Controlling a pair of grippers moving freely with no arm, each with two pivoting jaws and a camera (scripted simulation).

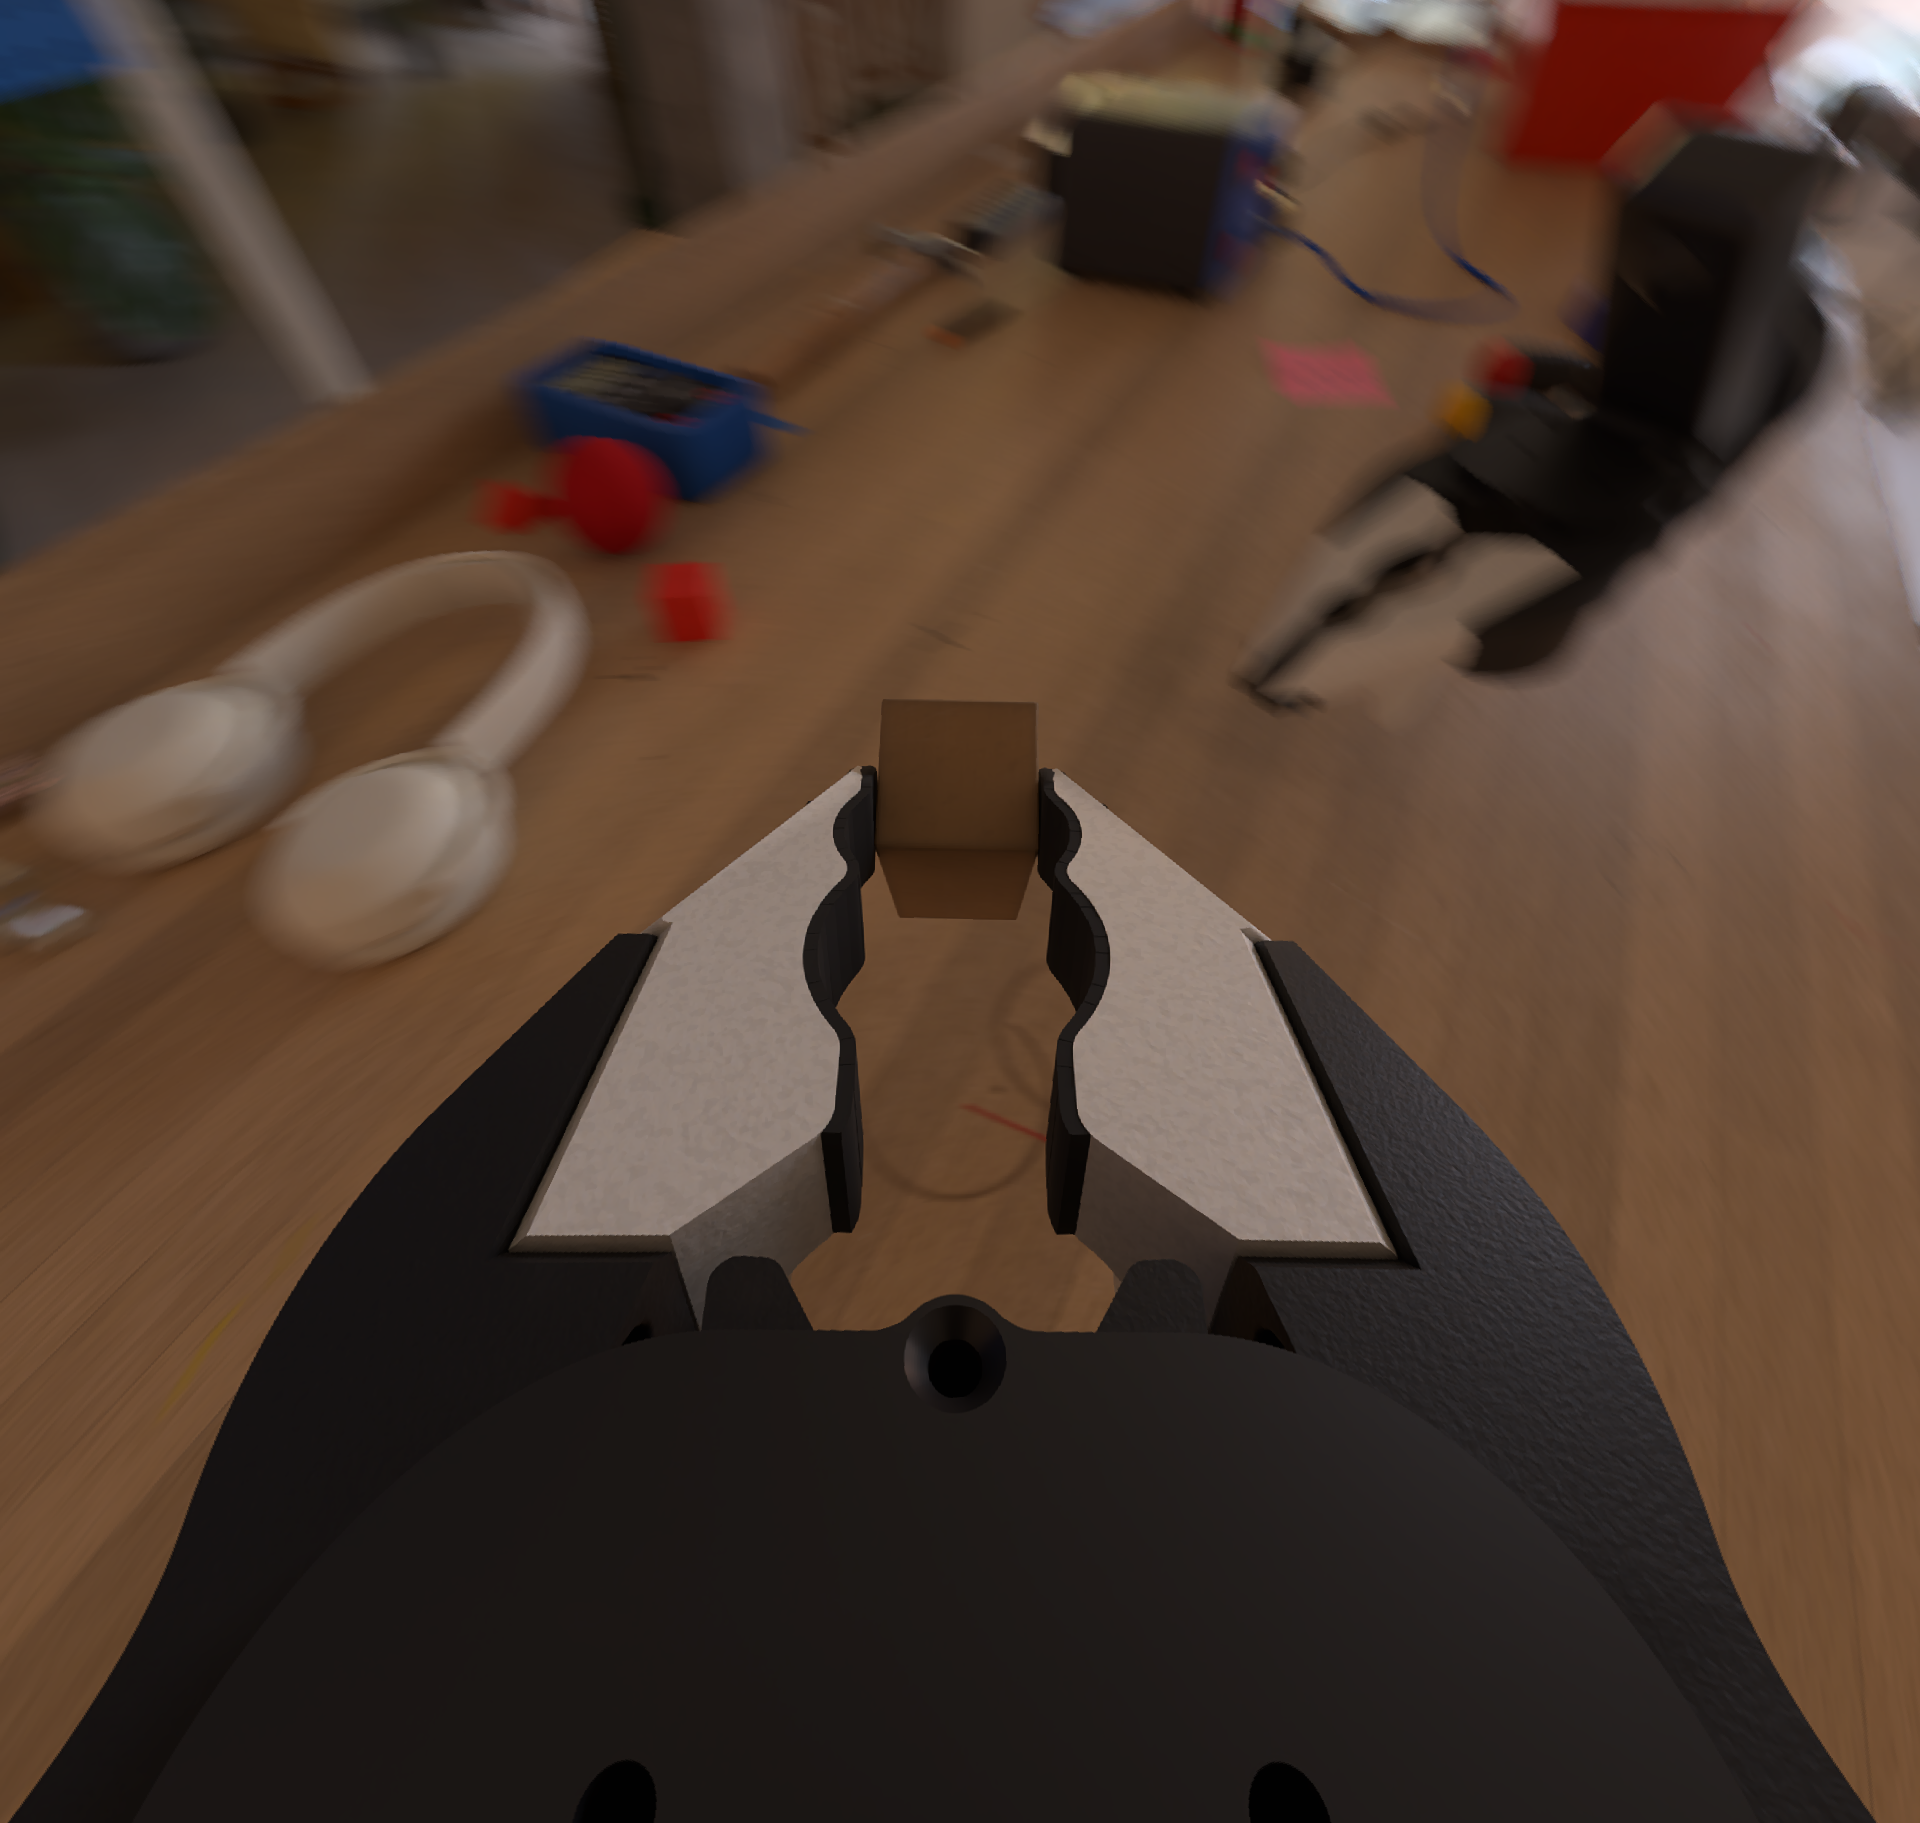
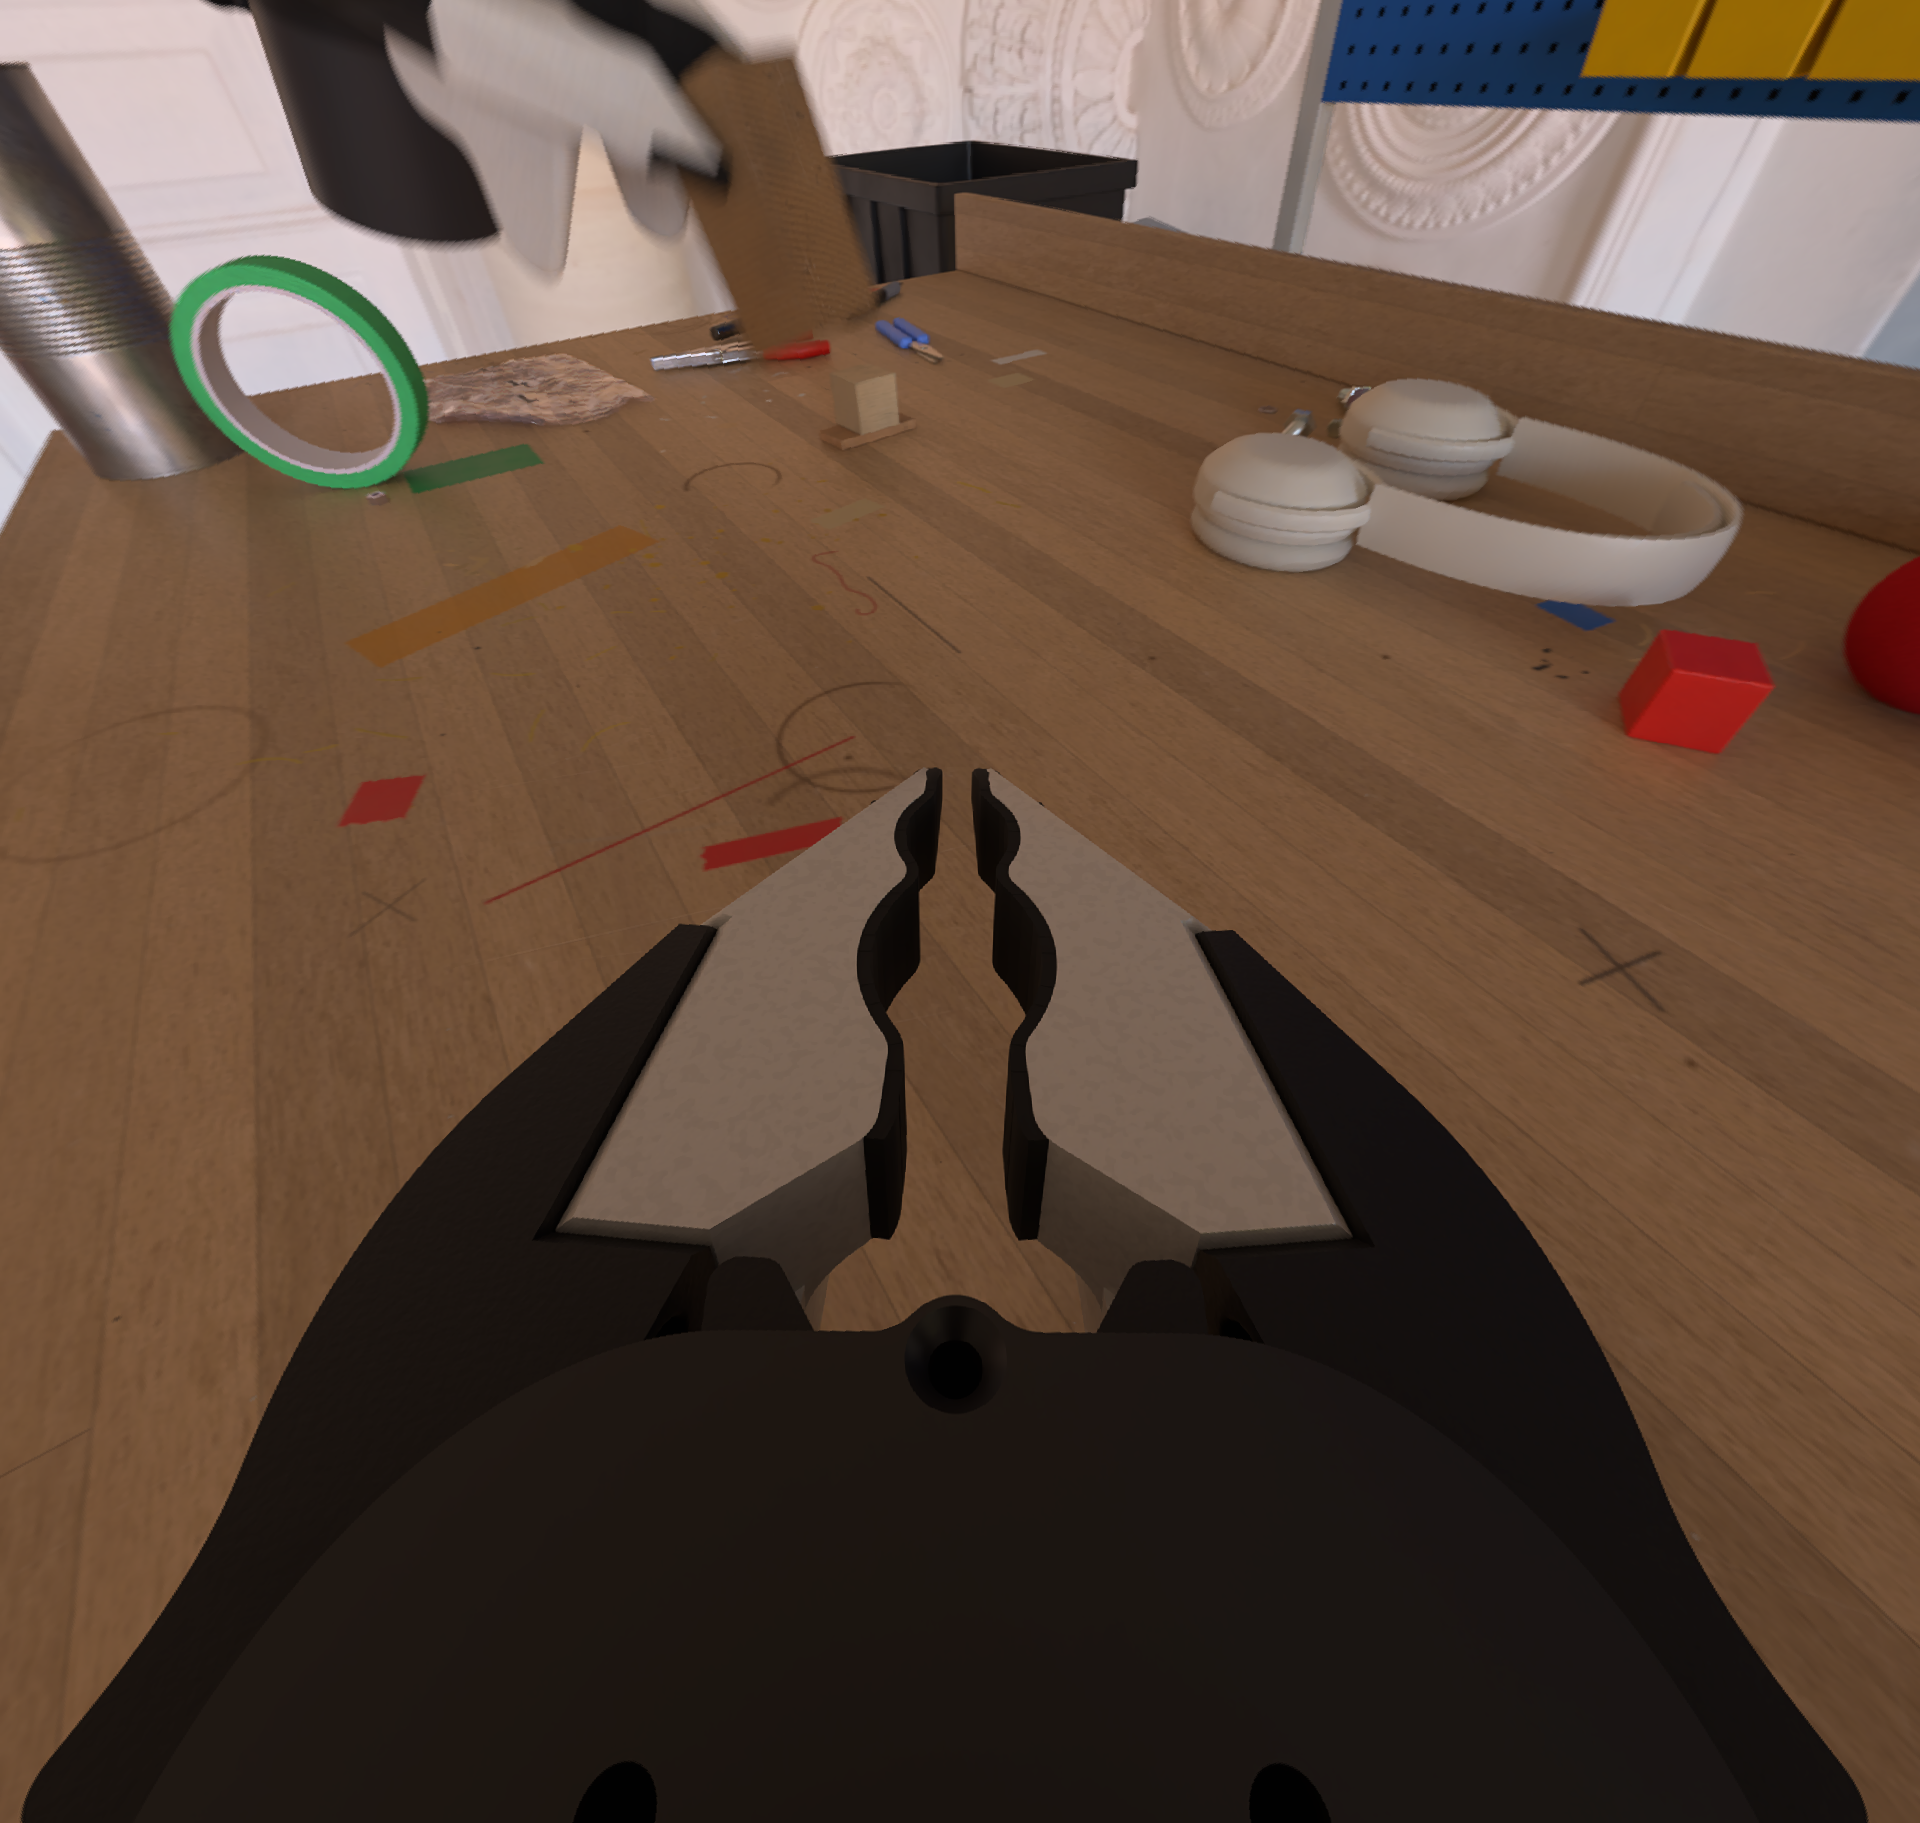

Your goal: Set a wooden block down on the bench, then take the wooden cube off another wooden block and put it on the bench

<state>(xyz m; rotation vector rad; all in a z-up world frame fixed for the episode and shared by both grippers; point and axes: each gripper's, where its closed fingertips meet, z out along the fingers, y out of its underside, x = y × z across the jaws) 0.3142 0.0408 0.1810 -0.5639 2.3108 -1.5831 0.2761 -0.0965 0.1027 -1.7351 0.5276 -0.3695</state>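
My left gripper (image 1: 957, 797) is shut on a brown wooden block (image 1: 956, 807) and holds it in the air above the bench. In the right wrist view the same left gripper (image 2: 540, 111) shows blurred at the top left, with the long block (image 2: 779, 194) hanging tilted from it. A pale wooden cube (image 2: 865, 399) sits on a thin flat wooden block (image 2: 868, 436) far back on the bench (image 2: 1143, 838). My right gripper (image 2: 956, 786) hovers low over the middle of the bench, its fingers nearly together with nothing between them.
White headphones (image 2: 1455, 495) lie at the right, also in the left wrist view (image 1: 312, 745). A red cube (image 2: 1694, 687), a green tape roll (image 2: 301, 371), a metal cylinder (image 2: 83, 319), small tools (image 2: 748, 355) and a black bin (image 2: 977, 194) are around. The other gripper (image 1: 1507, 516) shows blurred.
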